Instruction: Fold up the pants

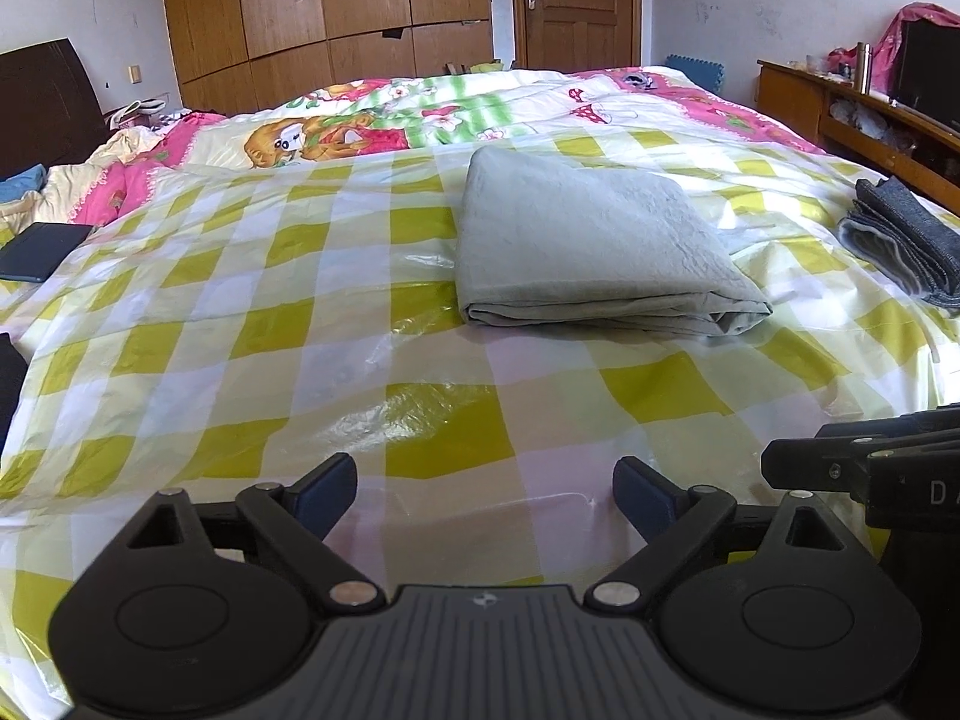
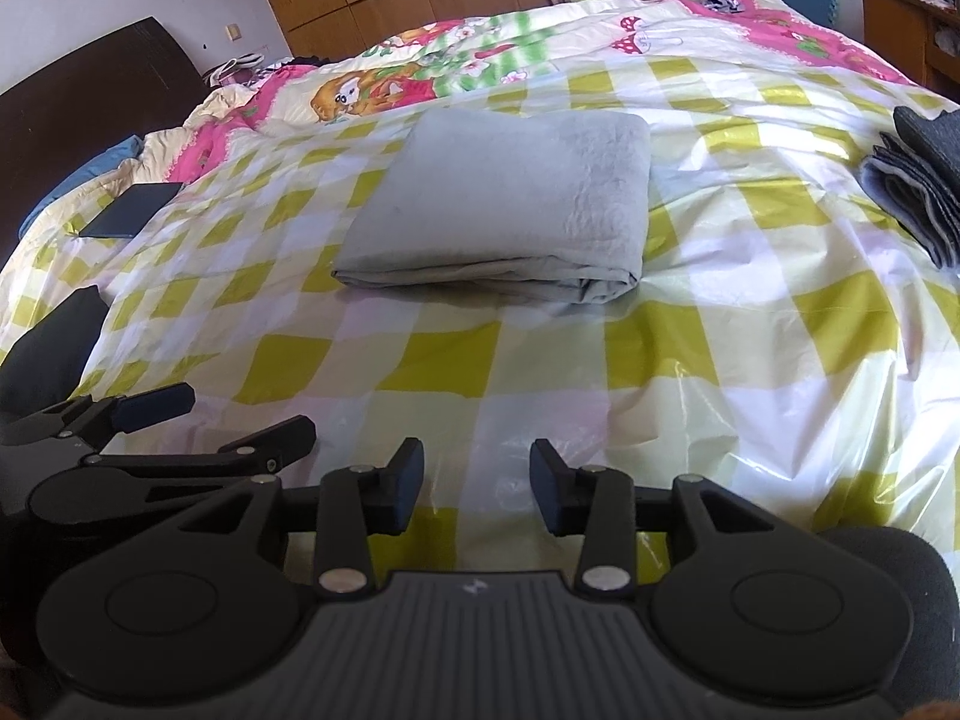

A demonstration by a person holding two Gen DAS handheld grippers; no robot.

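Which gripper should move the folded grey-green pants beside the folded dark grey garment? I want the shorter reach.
Right, probably. The folded dark grey garment lies on the bed's right side. The folded grey-green pants lie ahead of both open, empty grippers, and the right gripper sits to the right of the left gripper.

My left gripper [image 1: 485, 489] is matte black plastic: two round discs flank a ribbed grey centre plate bearing a small white mark. Silver rivets pin the angled link arms, and each link has a triangular cut-out. Its fingers [image 1: 327, 489] carry dark blue pads. My right gripper [image 2: 478, 486] has the same build, with blue-padded fingers [image 2: 403, 483] and bright rivets.
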